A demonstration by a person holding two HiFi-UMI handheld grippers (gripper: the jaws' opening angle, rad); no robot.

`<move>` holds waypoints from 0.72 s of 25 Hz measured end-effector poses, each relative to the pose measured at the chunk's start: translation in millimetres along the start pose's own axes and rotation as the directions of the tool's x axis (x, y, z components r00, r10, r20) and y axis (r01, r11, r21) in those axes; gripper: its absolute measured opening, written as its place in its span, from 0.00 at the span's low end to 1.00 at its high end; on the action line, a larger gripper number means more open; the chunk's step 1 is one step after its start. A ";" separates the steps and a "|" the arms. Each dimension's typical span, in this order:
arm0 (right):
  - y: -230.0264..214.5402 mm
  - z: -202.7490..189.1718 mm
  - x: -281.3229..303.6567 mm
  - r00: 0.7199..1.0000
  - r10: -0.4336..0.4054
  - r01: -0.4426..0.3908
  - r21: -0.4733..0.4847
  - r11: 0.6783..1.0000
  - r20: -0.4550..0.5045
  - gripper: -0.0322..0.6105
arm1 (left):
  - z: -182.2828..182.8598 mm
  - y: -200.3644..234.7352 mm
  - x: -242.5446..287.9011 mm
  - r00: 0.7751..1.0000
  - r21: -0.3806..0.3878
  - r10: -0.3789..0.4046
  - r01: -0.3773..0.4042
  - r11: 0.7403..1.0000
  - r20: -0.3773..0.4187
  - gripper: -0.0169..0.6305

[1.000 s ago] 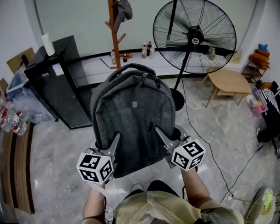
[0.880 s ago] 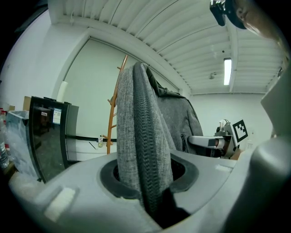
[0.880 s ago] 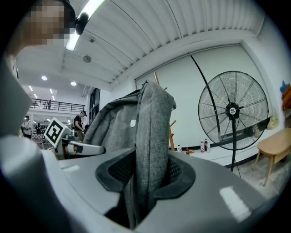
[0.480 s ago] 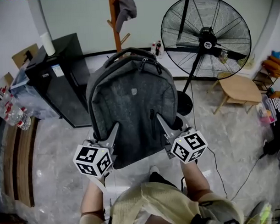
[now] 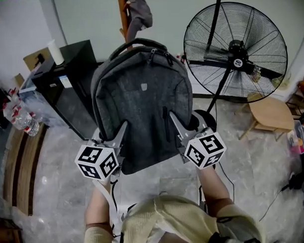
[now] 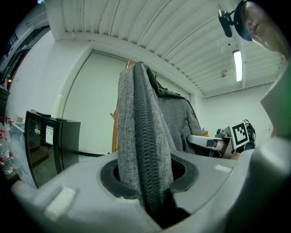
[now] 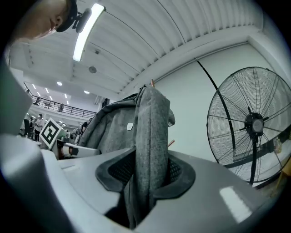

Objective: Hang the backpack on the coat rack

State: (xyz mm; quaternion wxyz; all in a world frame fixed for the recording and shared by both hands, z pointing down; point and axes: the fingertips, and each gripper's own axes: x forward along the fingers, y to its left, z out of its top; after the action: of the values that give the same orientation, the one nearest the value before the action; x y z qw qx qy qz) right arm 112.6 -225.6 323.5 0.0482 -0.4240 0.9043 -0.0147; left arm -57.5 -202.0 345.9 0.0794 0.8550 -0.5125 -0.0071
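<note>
left tool (image 5: 121, 131) is clamped on the left side of the dark grey fabric backpack (image 5: 141, 101), held up off the floor with the brown wooden coat rack (image 5: 123, 15) right behind it, right tool (image 5: 173, 124) clamped on its right side, big black round fan (image 5: 236, 51) further right

Grey backpack (image 5: 141, 104), brown coat rack (image 5: 122, 15), black fan (image 5: 238, 60).

One backpack (image 5: 141, 94), two grippers (image 5: 123, 127) (image 5: 172, 118), one coat rack (image 5: 122, 10), one fan (image 5: 237, 55).

fan (image 5: 238, 59): standing by wall | black cabinet (image 5: 70, 99): white roll (image 5: 55, 52) on top | wooden table (image 5: 272, 114): near fan
</note>
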 end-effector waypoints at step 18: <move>-50.0 64.6 111.6 0.998 -0.001 0.004 -0.037 0.999 0.061 0.25 | 83.5 69.2 88.1 0.999 0.042 -0.025 0.023 0.999 0.034 0.22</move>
State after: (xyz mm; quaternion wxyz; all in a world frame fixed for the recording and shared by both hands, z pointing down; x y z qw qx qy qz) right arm 86.3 -342.3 254.2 0.0680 -0.4262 0.9020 0.0147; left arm -84.1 -322.0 279.4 0.0525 0.8623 -0.5035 -0.0122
